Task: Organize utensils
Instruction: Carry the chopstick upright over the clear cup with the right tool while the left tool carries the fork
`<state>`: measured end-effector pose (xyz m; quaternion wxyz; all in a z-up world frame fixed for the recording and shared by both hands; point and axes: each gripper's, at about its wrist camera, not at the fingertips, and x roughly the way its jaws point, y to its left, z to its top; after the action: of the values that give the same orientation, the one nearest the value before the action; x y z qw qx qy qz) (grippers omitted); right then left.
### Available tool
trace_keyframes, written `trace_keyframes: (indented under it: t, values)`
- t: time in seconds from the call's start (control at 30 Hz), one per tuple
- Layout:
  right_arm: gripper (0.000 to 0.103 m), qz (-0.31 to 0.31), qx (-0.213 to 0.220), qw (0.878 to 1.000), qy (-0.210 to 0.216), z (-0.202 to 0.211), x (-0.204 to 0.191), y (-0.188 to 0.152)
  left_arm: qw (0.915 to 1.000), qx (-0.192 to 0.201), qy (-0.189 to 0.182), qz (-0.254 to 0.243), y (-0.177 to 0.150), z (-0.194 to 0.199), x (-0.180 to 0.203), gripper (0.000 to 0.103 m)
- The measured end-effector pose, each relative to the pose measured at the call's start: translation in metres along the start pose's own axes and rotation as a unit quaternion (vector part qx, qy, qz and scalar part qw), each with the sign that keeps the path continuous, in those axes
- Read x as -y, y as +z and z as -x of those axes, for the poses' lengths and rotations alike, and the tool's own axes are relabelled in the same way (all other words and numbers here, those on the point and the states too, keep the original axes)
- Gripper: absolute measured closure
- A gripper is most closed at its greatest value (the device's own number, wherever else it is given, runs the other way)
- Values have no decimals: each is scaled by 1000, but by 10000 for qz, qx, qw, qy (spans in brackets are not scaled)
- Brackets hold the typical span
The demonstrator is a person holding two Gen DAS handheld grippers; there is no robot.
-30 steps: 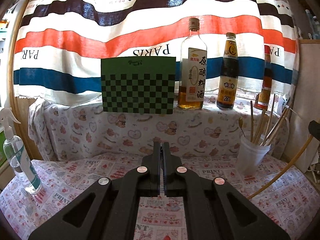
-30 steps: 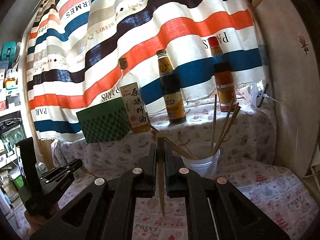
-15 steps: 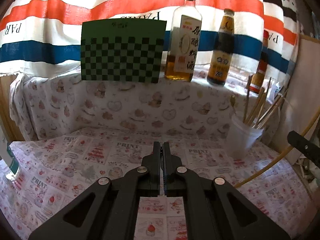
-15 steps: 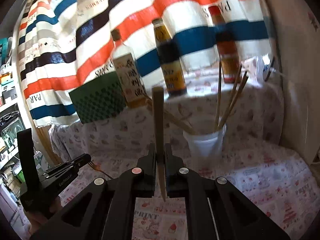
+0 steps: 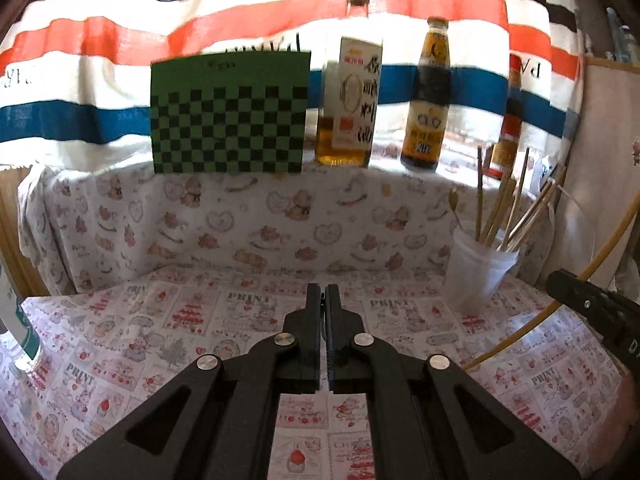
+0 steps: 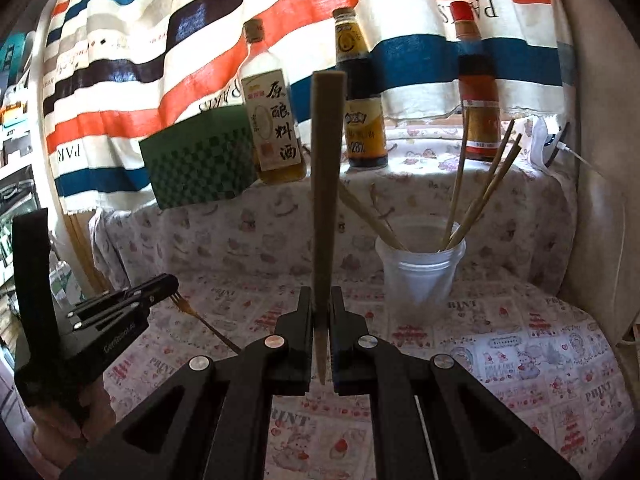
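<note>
- the right gripper point(image 6: 320, 304) has its jaws pinched on a single wooden chopstick point(image 6: 326, 184), which stands nearly upright, thick end up and thin tip poking out below the pads.
- the left gripper point(image 5: 323, 300) has its jaws pressed together; from its own camera nothing shows between them, yet the right wrist view shows a small gold fork point(image 6: 200, 316) just at its tips, so whether it holds that fork cannot be told.
- the clear plastic cup point(image 6: 420, 268) stands on the printed tablecloth point(image 6: 520, 352), near the back right, already holding several chopsticks point(image 6: 476, 200) leaning against its rim.
- the step in hand looks like carrying the chopstick to the cup. to do it well, the person should bring the thin tip over a free part of the rim, keep the stick steep, and lower it inside before letting go (the cup looks light and could tip if nudged sideways).
- the fork's handle is cut off behind the right gripper's body.
- 3 bottles point(image 6: 276, 120) stand on the ledge behind, clear of the path.
</note>
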<state>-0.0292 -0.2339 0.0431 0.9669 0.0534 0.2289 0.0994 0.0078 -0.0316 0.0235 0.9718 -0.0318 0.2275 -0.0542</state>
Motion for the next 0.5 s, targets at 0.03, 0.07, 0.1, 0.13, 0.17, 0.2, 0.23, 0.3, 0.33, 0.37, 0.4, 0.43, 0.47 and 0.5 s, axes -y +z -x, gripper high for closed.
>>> trace_keyframes:
  t: [0.03, 0.07, 0.1, 0.13, 0.17, 0.2, 0.23, 0.3, 0.33, 0.37, 0.4, 0.43, 0.47, 0.5]
  values:
    - [95, -27, 30, 10000, 2, 2, 2, 2, 10000, 96, 7, 10, 2, 5, 1, 102]
    - [95, -70, 91, 9999, -2, 5, 4, 4, 9998, 187, 5, 42, 4, 11, 2, 102]
    - [95, -90, 160, 9998, -15, 8, 6, 6, 9995, 290, -20, 81, 8, 16, 4, 102]
    - [95, -98, 217, 9997, -27, 10, 7, 8, 9991, 401, -53, 88, 12, 22, 7, 102]
    - [95, -113, 300, 9995, -38, 14, 9, 11, 9986, 521, -76, 48, 18, 29, 13, 102]
    - [95, -126, 360, 9993, -52, 17, 11, 14, 9980, 628, -84, -18, 23, 34, 19, 102]
    - [95, -150, 420, 9990, -90, 20, 13, 17, 9972, 730, -75, -136, 28, 39, 26, 102]
    - [95, -172, 474, 9986, -129, 24, 18, 24, 9968, 697, -14, -395, 40, 41, 42, 102]
    - [95, -131, 485, 9986, -142, 26, 21, 29, 9968, 601, -4, -522, 45, 40, 49, 102]
    - [95, -83, 499, 9985, -196, 29, 24, 34, 9965, 612, -3, -574, 50, 39, 56, 102]
    - [95, -49, 538, 9982, -268, 32, 28, 40, 9959, 675, -18, -602, 53, 39, 60, 102]
    - [95, -31, 584, 9978, -311, 34, 30, 46, 9950, 734, -36, -672, 57, 39, 67, 102]
    - [95, -18, 652, 9973, -350, 38, 34, 53, 9944, 766, -37, -727, 62, 37, 73, 102]
    - [95, -8, 724, 9966, -390, 41, 36, 60, 9944, 770, -61, -715, 66, 37, 78, 102]
